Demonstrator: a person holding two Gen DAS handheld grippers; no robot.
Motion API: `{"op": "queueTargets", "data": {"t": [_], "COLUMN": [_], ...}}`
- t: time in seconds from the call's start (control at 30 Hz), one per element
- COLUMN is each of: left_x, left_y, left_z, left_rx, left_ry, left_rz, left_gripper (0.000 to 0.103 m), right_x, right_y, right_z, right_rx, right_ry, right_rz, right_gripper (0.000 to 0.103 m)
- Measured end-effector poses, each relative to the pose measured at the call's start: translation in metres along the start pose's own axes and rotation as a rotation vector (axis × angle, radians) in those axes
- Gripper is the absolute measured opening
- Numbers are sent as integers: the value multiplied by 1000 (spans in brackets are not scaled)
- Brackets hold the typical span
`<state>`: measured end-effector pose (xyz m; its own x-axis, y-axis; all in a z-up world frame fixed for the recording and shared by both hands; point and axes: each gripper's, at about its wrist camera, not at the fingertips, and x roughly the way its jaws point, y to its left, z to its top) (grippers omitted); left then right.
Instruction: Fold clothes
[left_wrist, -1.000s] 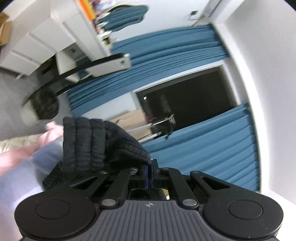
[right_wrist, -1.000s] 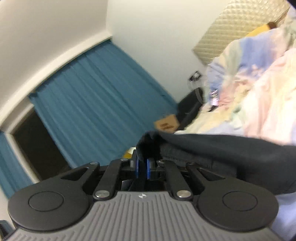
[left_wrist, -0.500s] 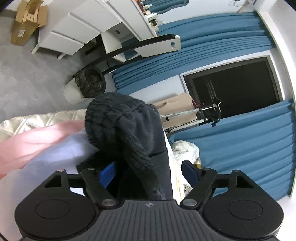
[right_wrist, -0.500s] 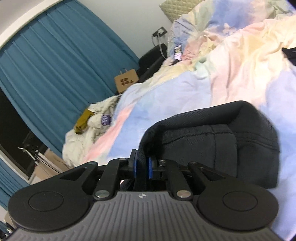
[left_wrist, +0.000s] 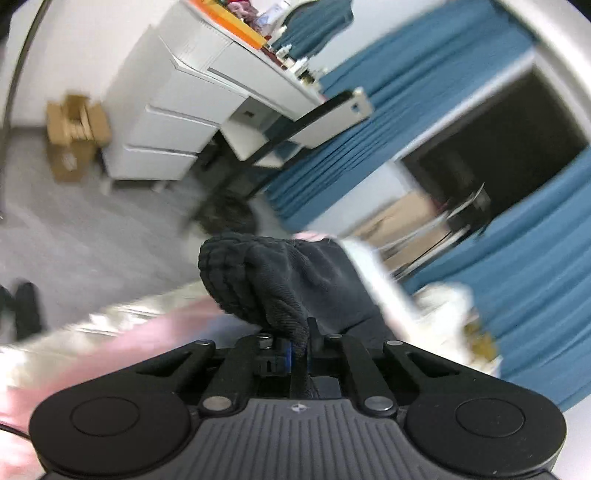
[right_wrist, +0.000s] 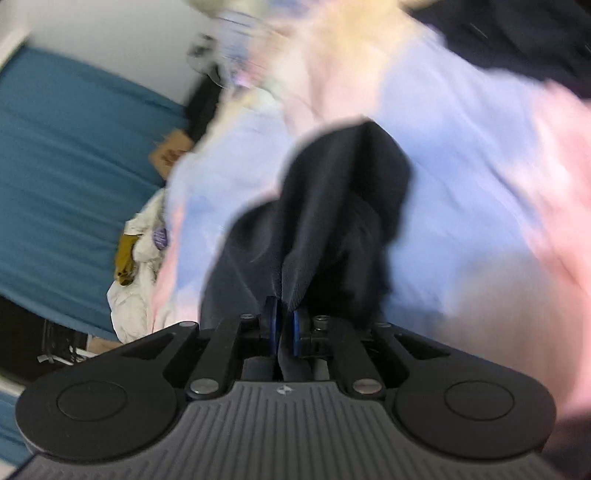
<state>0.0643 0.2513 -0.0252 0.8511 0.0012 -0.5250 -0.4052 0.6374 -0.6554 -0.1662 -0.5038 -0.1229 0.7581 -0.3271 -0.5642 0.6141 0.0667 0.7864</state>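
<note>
Left cam gets the room side: blue curtains (left_wrist: 535, 258), a white dresser (left_wrist: 177, 107), grey floor and a cardboard box (left_wrist: 74, 136), while the right cam only gets the pastel bedding (right_wrist: 461, 177) with a pale heap at its edge. The dark garment (right_wrist: 332, 199) lies bunched on that bedding right in front of both tools. Left gripper (left_wrist: 298, 345) is clamped on its ribbed cuff (left_wrist: 236, 277); the right gripper (right_wrist: 283, 328) is closing, pinching a smooth fold.
</note>
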Motion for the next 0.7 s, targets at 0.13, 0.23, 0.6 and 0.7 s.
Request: {"op": "queueTargets", "data": {"t": [0.13,0.23,0.6,0.7], "left_x": [-1,-11,-66,-52], "left_y": [1,-7,-68,-83], "left_z": [-3,0,-29,-47], "left_rx": [41,77,256,311], "left_ry": [62,29,-101,-33], "left_rz": [55,58,-138,-157], "left_gripper": [15,42,89,89], "right_x": [-24,-49,5,71], "right_y": [0,1,107,130], "right_z": [0,9,58,58], "right_rx": [5,-34,-805,-921], "right_ry": [71,67,29,171], "right_rz": [28,78,115,46], "right_gripper": [14,39,103,103]}}
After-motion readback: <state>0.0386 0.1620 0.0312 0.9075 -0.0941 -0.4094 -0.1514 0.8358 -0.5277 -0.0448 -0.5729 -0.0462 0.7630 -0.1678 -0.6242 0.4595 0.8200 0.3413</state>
